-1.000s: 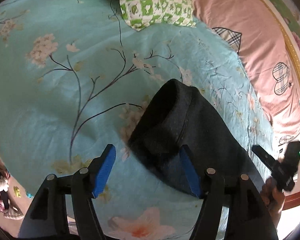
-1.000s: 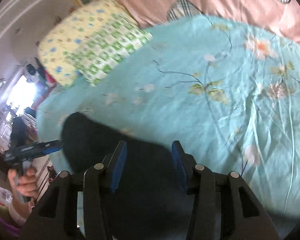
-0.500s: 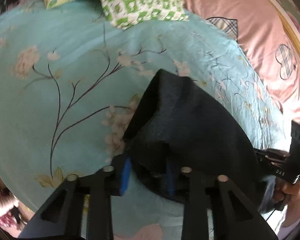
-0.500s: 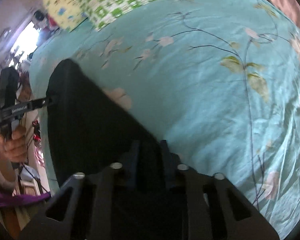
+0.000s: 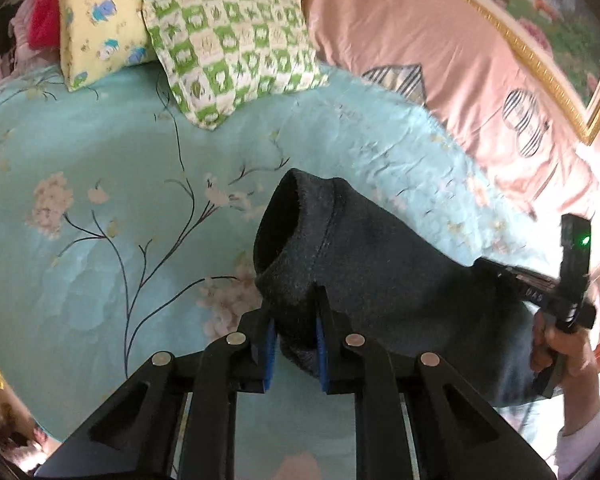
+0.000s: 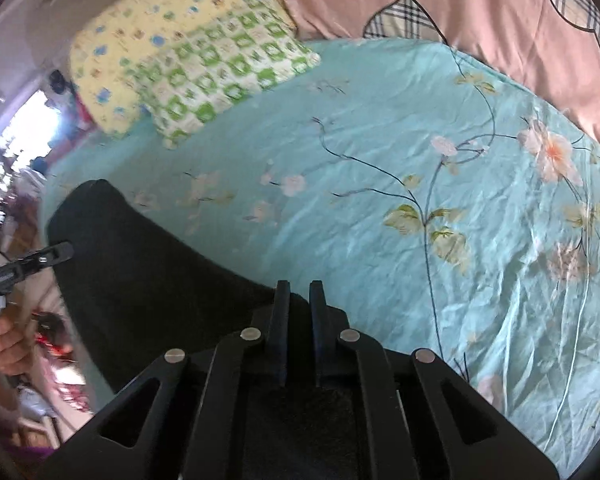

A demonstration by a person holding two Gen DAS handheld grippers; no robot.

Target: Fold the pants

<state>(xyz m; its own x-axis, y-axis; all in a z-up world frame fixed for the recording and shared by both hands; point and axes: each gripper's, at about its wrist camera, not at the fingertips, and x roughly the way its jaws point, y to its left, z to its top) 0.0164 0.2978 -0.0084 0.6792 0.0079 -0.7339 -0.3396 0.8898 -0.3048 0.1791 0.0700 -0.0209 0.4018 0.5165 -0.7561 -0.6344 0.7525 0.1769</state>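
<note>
Dark grey pants (image 5: pixel 380 272) are lifted off the turquoise flowered bed sheet (image 5: pixel 100 184) and hang stretched between both grippers. My left gripper (image 5: pixel 294 300) has a fold of the pants between its blue pads, and its jaws are closing on it. Beyond it an open leg end bulges upward. In the right wrist view my right gripper (image 6: pixel 300 286) is shut to a narrow slit on the edge of the pants (image 6: pixel 140 272). A hand holds the right gripper (image 5: pixel 500 270) at the far corner, and the left gripper (image 6: pixel 58 251) shows at the left.
A green-checked pillow (image 5: pixel 236 60) and a yellow pillow (image 5: pixel 100 20) lie at the head of the bed. A pink quilt (image 5: pixel 440 40) with heart shapes runs along the right. A gold-framed picture (image 5: pixel 560 32) is behind it. Clutter and floor show past the bed's left edge (image 6: pixel 32 184).
Both grippers went from open to shut on the pants. The cloth has come up off the sheet and is pulled taut between them. Both wrists rolled.
</note>
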